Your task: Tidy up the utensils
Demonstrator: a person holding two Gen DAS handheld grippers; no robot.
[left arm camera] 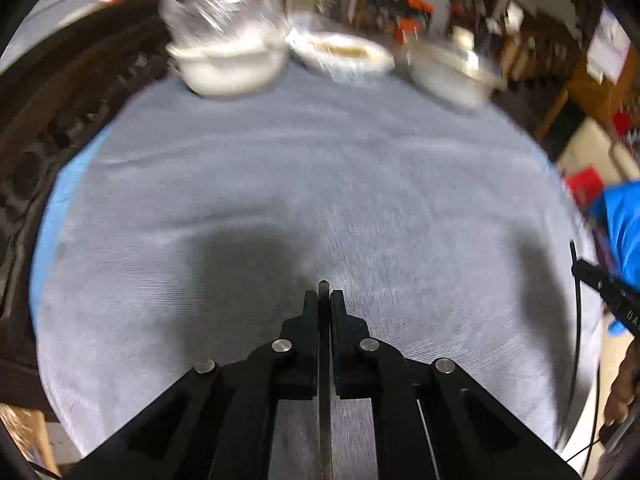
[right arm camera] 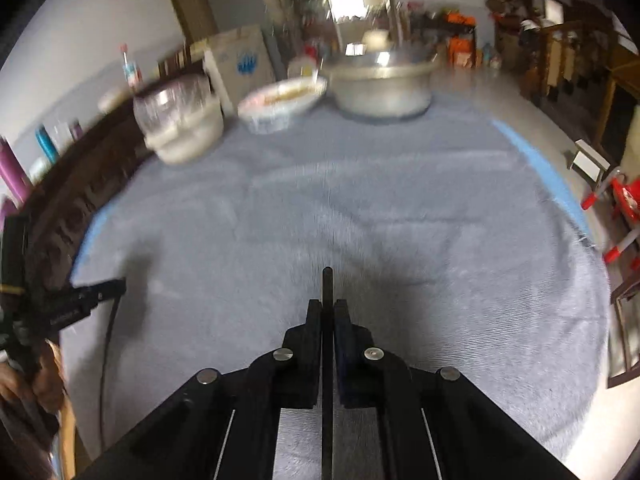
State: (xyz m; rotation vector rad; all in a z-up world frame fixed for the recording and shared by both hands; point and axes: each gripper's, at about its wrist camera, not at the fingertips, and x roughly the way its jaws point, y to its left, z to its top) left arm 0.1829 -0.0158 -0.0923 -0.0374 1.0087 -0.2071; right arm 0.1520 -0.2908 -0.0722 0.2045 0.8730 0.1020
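Counter, grey cloth: carries a metal pot, stacked white tub and soup bowl at the far edge. Left tool: pressed together, pinching a thin metal utensil handle. Right tool: likewise, pinching a dark thin handle. Handling advice: keep both grips firm and level; carry toward one spot.
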